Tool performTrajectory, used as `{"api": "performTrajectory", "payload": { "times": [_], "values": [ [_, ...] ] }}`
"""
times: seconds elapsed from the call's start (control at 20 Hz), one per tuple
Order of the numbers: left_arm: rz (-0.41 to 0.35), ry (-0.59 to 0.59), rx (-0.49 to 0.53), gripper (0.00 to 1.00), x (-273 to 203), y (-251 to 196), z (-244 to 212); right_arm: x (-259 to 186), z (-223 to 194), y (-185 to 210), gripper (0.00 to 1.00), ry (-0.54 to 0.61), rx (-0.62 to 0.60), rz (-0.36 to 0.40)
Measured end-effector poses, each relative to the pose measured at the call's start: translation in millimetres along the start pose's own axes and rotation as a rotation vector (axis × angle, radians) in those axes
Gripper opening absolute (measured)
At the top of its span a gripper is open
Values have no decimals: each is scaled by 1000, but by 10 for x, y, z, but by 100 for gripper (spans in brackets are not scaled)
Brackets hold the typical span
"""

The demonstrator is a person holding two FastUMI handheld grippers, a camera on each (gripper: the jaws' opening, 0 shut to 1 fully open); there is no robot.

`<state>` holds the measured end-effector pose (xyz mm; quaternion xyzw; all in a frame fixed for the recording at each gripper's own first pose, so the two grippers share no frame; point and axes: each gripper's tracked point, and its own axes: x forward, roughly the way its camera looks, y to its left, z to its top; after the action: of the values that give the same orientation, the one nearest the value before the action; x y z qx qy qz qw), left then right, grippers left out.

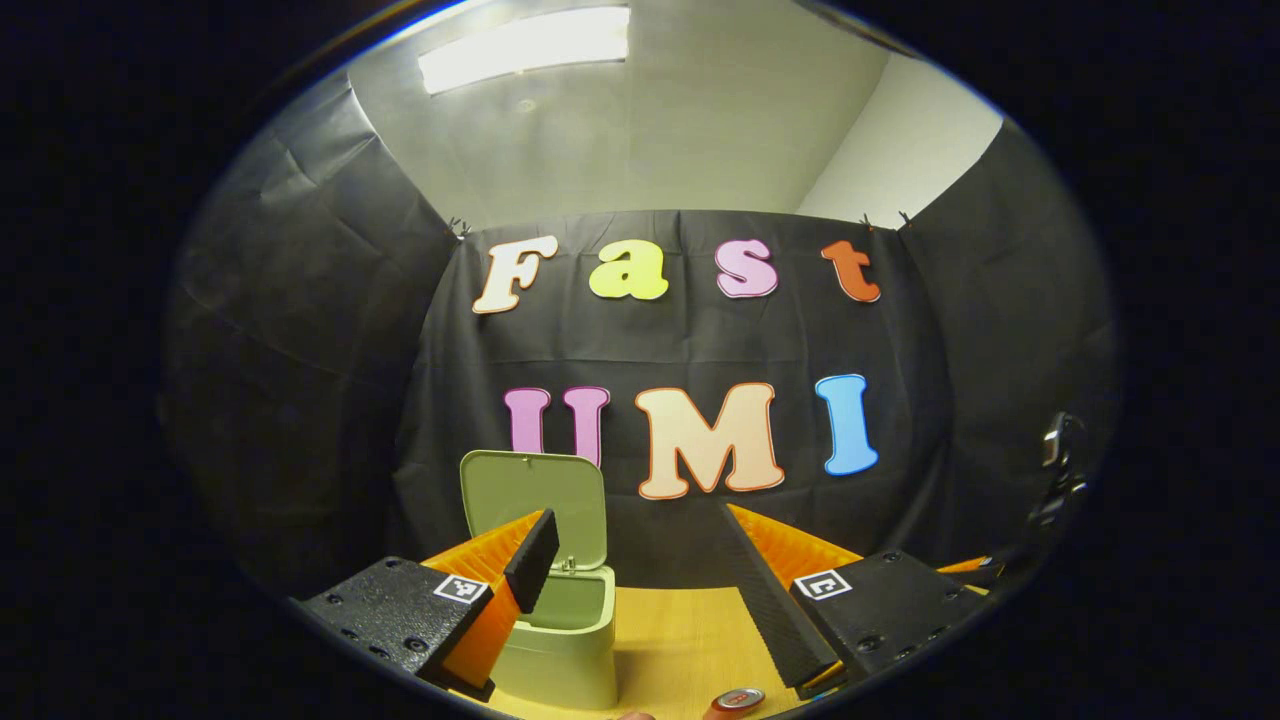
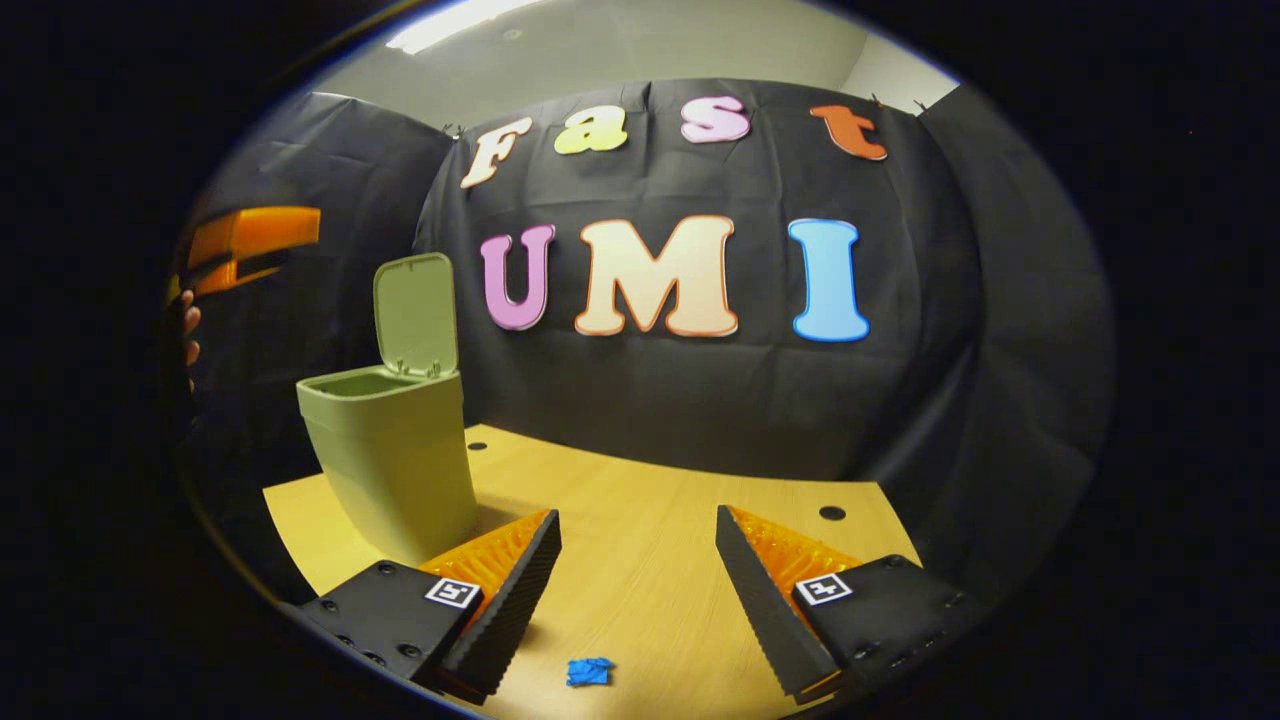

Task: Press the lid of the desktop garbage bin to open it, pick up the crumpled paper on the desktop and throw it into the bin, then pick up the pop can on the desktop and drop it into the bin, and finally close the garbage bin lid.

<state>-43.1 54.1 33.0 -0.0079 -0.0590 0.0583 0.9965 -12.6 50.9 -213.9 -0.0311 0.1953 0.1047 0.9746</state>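
Bin [image 2: 395, 470] and lid [image 2: 416, 313] stood at the left of the right gripper view, the pale green body resting on the wooden desktop [image 2: 650, 520] and the lid [image 1: 535, 505] swung up on its rear hinge, so the mouth lay open. In the left gripper view the same bin [image 1: 565, 640] sat low and left of centre, partly behind that gripper's near finger. A small blue crumpled paper [image 2: 590, 671] lay on the wood at the bottom of the right gripper view, below and between the fingers of the right gripper [image 2: 637, 580], which were spread wide with nothing held. The left gripper [image 1: 640, 590] was likewise wide apart and empty; the top of a pop can [image 1: 738, 699] showed at the bottom edge of its view, right of the bin. At the far left of the right gripper view part of the left gripper [image 2: 250, 245] showed high up, with a person's fingers [image 2: 190, 335] beneath it. The desktop was light yellow wood with dark round holes near its back edge. Black cloth walled the booth behind, with a white ceiling and a bright light panel [image 1: 525, 45] at the upper left of the left gripper view.
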Motion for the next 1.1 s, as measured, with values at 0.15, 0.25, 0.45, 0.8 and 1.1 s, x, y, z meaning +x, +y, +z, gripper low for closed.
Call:
{"api": "performTrajectory", "payload": {
  "times": [0.15, 0.25, 0.45, 0.8, 1.1],
  "values": [
    [-8, 15, 1, 95, -66, -36, -5, 80, -443, 128, 98, 85, -18, 27],
    [-2, 24, 16, 96, -109, -7, -7, 131, -724, 188, 98, 144, -20, 38],
    [19, 39, 32, 94, -197, 113, -30, 219, -1311, 241, 100, 277, -7, 45],
    [67, 76, 56, 96, -287, 344, -133, 173, -2199, 359, 99, 506, -23, 70],
    [78, 92, 58, 96, -275, 440, -194, 95, -2447, 506, 31, 574, 9, 106]
  ]
}}
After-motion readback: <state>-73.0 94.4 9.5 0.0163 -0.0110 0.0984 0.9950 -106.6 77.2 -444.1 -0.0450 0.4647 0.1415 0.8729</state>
